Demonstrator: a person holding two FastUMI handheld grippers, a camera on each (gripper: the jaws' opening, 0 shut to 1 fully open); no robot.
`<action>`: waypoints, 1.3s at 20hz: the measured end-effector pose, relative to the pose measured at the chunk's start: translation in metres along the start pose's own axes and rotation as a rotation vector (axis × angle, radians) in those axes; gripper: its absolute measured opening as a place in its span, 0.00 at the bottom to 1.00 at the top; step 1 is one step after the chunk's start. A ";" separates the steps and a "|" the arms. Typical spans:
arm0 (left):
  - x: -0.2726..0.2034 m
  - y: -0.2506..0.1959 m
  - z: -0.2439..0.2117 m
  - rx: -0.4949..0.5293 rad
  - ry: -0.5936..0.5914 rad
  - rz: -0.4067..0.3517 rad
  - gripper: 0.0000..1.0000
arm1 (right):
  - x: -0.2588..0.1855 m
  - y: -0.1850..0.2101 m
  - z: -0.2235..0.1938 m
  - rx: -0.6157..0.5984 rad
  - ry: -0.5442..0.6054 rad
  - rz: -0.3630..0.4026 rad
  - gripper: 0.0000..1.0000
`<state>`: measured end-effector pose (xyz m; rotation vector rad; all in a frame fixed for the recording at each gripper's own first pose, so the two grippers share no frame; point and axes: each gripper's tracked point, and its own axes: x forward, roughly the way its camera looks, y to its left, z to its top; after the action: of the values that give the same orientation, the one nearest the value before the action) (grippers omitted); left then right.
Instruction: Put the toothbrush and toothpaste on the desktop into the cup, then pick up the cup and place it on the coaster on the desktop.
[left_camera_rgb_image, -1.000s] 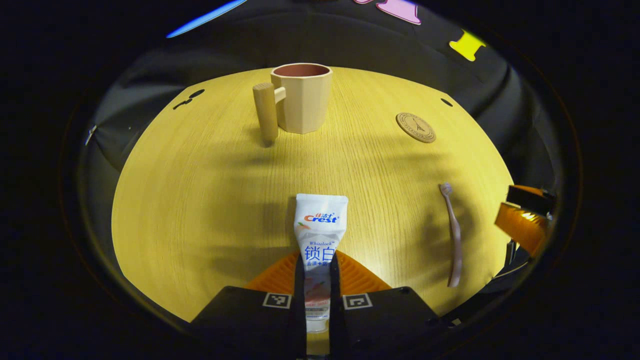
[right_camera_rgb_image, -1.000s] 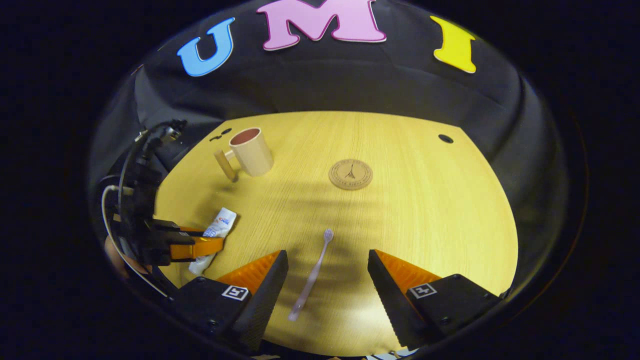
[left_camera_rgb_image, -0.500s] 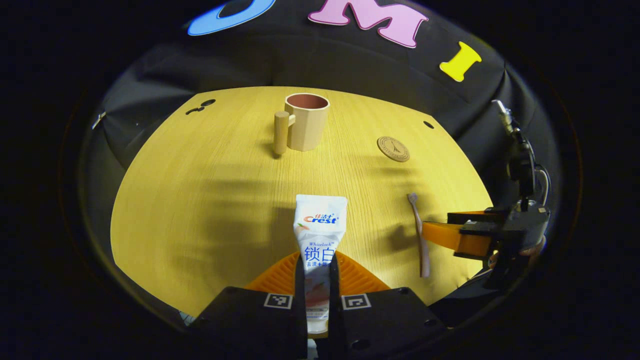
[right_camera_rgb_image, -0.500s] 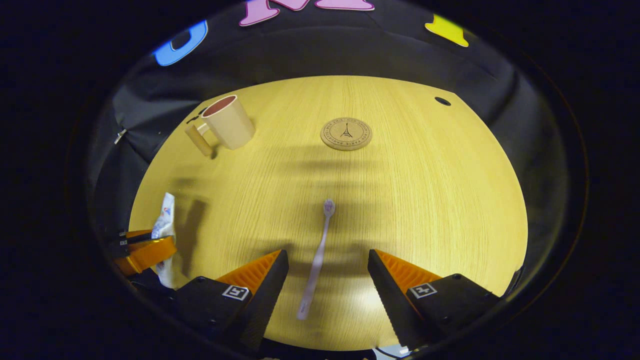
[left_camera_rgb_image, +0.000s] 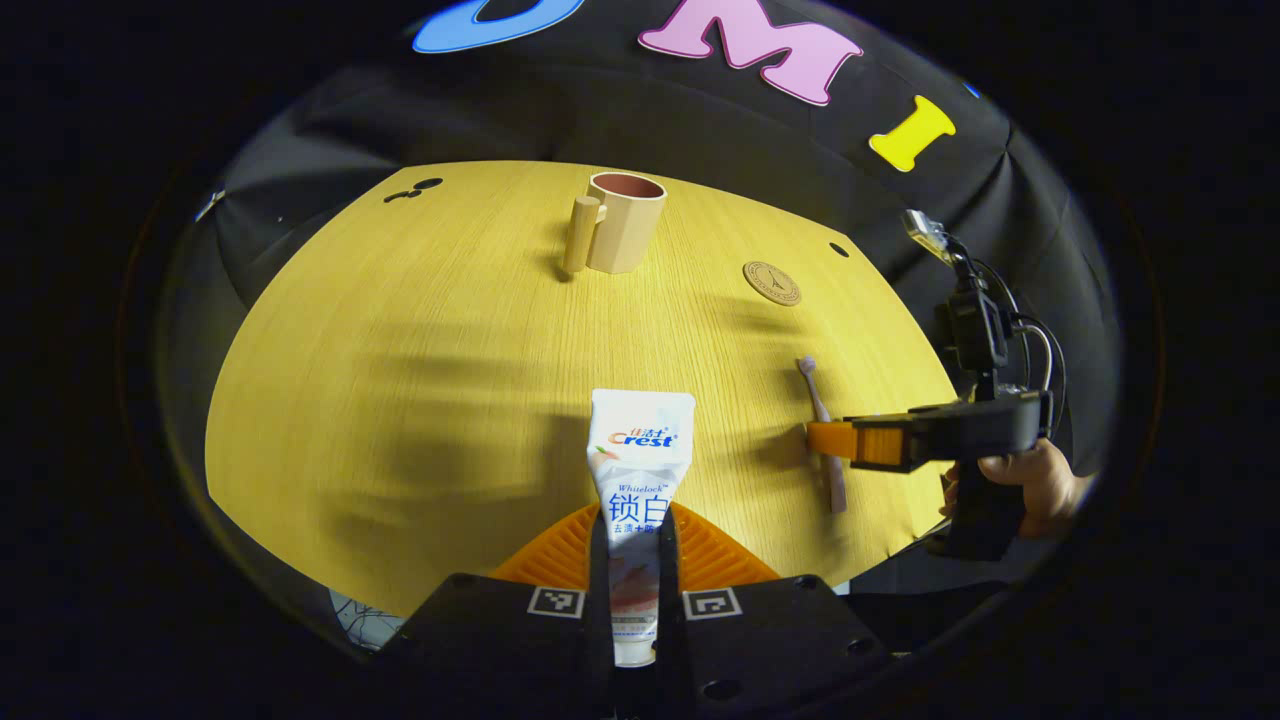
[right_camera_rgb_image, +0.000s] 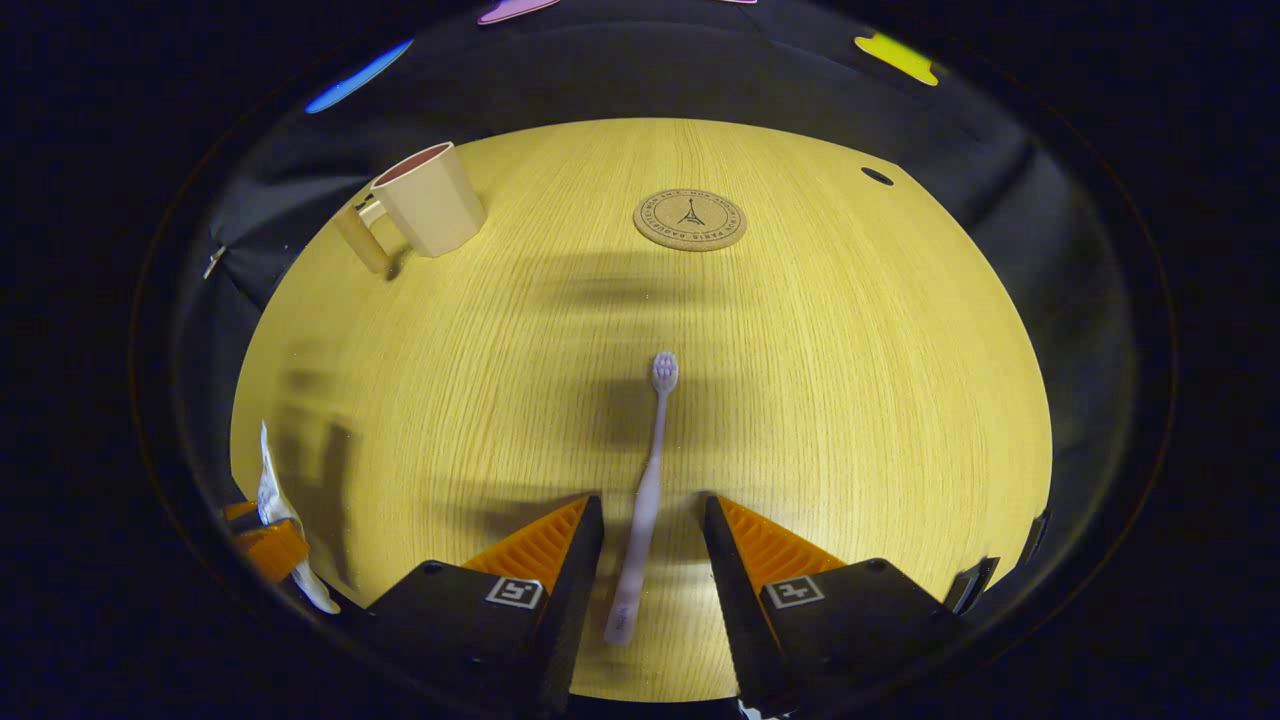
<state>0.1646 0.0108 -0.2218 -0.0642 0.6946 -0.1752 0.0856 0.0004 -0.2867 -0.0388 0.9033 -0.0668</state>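
My left gripper (left_camera_rgb_image: 637, 520) is shut on the lower end of a white toothpaste tube (left_camera_rgb_image: 640, 450), held above the near part of the wooden table (left_camera_rgb_image: 400, 330). The beige cup (left_camera_rgb_image: 625, 235) with a peg handle stands upright at the far side; it also shows as the cup (right_camera_rgb_image: 425, 210) at far left. The round cork coaster (right_camera_rgb_image: 690, 219) lies beyond the toothbrush, and to the right as the coaster (left_camera_rgb_image: 771, 283). A pale toothbrush (right_camera_rgb_image: 648, 470) lies flat, head pointing away. My right gripper (right_camera_rgb_image: 652, 510) is open, straddling its handle with a small gap on each side.
A hand (left_camera_rgb_image: 1030, 485) holds the right gripper (left_camera_rgb_image: 835, 442) at the table's right edge. The left gripper (right_camera_rgb_image: 265, 545) with the tube (right_camera_rgb_image: 275, 505) sits at the lower left. A small dark hole (right_camera_rgb_image: 877, 176) marks the table's far right corner. Black cloth surrounds the table.
The left gripper rose and drew back with the toothpaste. The right gripper came down and forward over the toothbrush handle, and its fingers narrowed from wide apart to close beside it.
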 end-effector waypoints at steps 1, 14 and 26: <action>0.001 0.000 0.000 -0.002 -0.001 -0.004 0.22 | -0.006 0.001 0.002 0.009 0.006 -0.008 0.52; -0.004 0.001 0.008 -0.018 -0.019 0.032 0.22 | 0.000 0.014 0.009 -0.063 -0.035 0.035 0.05; -0.008 0.001 0.148 -0.027 -0.230 0.009 0.17 | -0.050 -0.005 0.041 0.045 -0.146 0.216 0.05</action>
<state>0.2535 0.0130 -0.1035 -0.1047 0.4683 -0.1469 0.0871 -0.0010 -0.2217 0.0941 0.7549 0.1154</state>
